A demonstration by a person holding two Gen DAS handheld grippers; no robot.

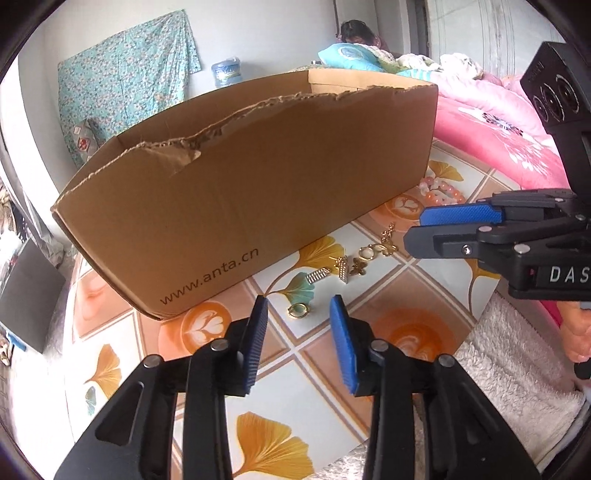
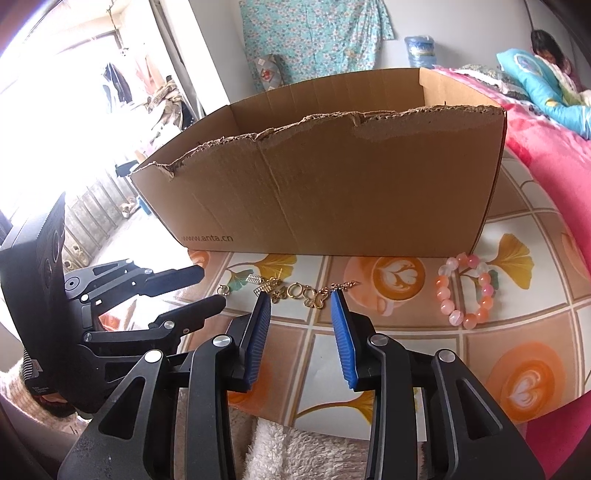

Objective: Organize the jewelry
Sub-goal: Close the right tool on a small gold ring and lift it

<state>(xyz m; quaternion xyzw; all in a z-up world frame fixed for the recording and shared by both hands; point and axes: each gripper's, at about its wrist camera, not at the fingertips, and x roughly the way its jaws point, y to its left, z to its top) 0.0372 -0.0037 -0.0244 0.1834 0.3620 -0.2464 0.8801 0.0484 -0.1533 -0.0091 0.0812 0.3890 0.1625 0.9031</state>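
An open brown cardboard box (image 1: pixel 236 177) with a torn front rim stands on the patterned table cloth (image 1: pixel 280 376); it also shows in the right wrist view (image 2: pixel 332 192). Several small gold jewelry pieces (image 1: pixel 351 264) lie in a row in front of it, also in the right wrist view (image 2: pixel 295 291). A gold ring (image 1: pixel 298 311) lies just ahead of my open, empty left gripper (image 1: pixel 300 306). A pink and orange bead bracelet (image 2: pixel 466 288) lies to the right; it also shows in the left wrist view (image 1: pixel 441 192). My right gripper (image 2: pixel 300 300) is open and empty, just short of the gold pieces.
A white fluffy towel (image 1: pixel 517 362) lies at the table's near edge. A pink floral quilt (image 1: pixel 498 125) and a bed with a person lie behind on the right. A floral cloth (image 2: pixel 314 33) hangs on the back wall.
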